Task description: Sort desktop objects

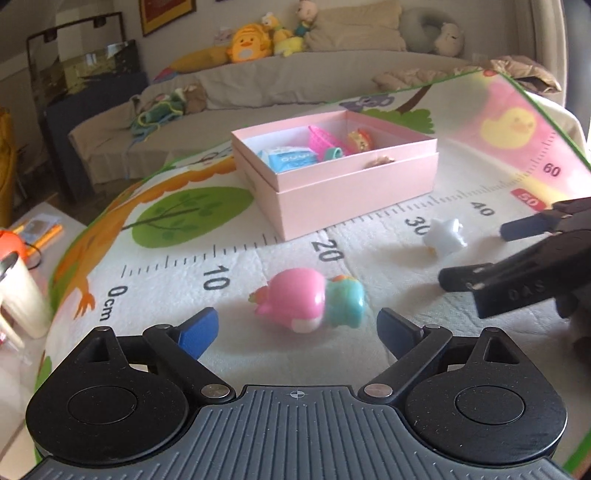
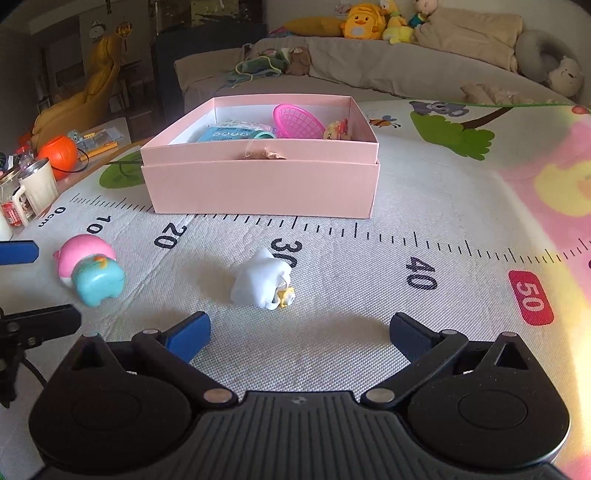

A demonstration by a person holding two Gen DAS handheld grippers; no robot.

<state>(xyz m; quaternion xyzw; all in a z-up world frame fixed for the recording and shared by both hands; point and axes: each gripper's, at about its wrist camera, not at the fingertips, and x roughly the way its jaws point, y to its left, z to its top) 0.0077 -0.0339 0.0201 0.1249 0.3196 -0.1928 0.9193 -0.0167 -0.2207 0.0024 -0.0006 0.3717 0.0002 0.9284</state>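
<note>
A pink and teal toy figure (image 1: pixel 314 304) lies on its side on the play mat, just ahead of my open, empty left gripper (image 1: pixel 297 332); it also shows in the right wrist view (image 2: pixel 90 269). A white star-shaped toy (image 2: pixel 264 282) lies near the 30 mark, just ahead of my open, empty right gripper (image 2: pixel 299 334); it also shows in the left wrist view (image 1: pixel 445 236). The open pink box (image 1: pixel 354 184) stands behind both toys and holds a blue packet (image 2: pixel 229 133), a pink basket (image 2: pixel 297 120) and small toys. The right gripper also shows in the left wrist view (image 1: pixel 476 254).
The play mat (image 2: pixel 424 206) with a printed ruler covers the table. At the left edge stand a white mug (image 2: pixel 38 188) and an orange ball (image 2: pixel 59 151). A sofa with plush toys (image 2: pixel 360 22) runs behind the table.
</note>
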